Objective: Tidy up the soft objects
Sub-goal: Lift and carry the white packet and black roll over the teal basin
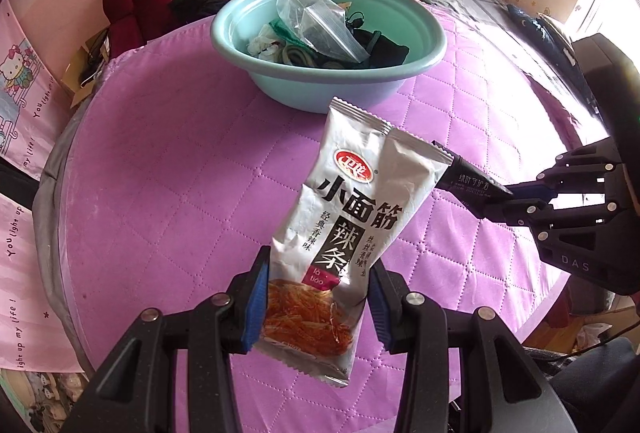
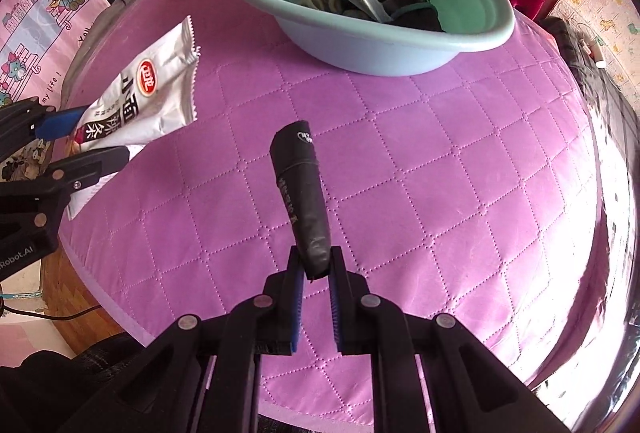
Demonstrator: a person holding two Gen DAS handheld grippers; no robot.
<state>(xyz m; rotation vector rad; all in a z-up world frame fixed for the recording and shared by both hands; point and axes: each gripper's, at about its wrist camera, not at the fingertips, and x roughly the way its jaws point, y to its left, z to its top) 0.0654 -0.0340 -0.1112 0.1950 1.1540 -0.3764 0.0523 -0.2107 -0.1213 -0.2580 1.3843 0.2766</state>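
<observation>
the white snack packet (image 1: 352, 229) hangs off the quilted pink surface (image 1: 180, 173), clamped near its lower, printed end by the left tool (image 1: 316, 297), whose blue pads (image 1: 256, 297) press in on either side of it; its long axis runs away from the tool and a little to the right, the sealed top edge aimed at the pale green basin (image 1: 424, 21). the basin sits at the far side of the surface and already holds a clear plastic bag (image 1: 316, 17), some dark cloth (image 1: 384, 51) and a few coiled light pieces. the relation that matters for the coming move, as i judge it, is that the basin lies straight ahead of both tools and beyond the packet's top end, so each load would go forward and then down over the rim. the right tool (image 2: 316, 273) is shut on a slim dark pouch (image 2: 304, 193), gripped at its near end and sticking up and forward toward the basin; in the left view that pouch's tip comes close to the packet's right corner, though contact cannot be told. the left tool looks the nearer of the two to the basin. both tools are held low and roughly level, pointing inward over the surface.
</observation>
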